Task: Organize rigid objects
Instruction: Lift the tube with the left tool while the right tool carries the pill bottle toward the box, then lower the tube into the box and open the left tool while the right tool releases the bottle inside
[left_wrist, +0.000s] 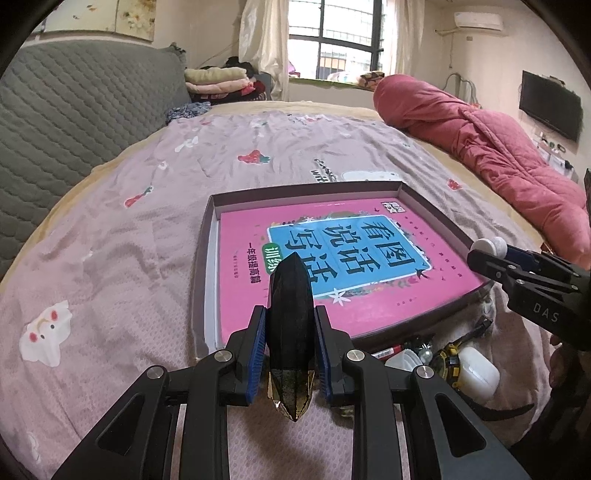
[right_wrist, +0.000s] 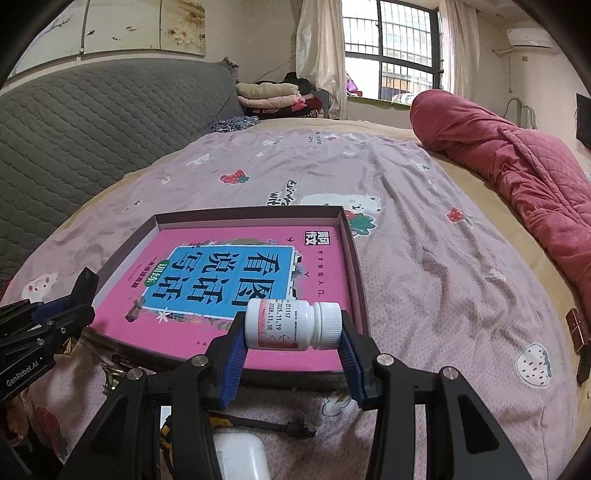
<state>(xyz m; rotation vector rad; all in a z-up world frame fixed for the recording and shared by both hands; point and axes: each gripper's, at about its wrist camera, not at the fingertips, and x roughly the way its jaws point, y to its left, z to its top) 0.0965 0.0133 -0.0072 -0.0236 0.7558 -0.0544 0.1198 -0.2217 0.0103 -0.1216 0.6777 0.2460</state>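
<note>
I've got L gripper clamped on dark crystal, R gripper on pill bottle, both near box's near edge. Only book in; clutter left.

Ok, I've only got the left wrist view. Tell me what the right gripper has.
Observer: The right gripper is shut on a white pill bottle, held sideways with its printed dates facing the camera.
Operator: Give me the cap side.
Observer: The cap points to the right in the right wrist view.
Operator: Now report anything right of the tray.
Observer: A small brown box lies on the sheet, well apart from the tray.
</note>
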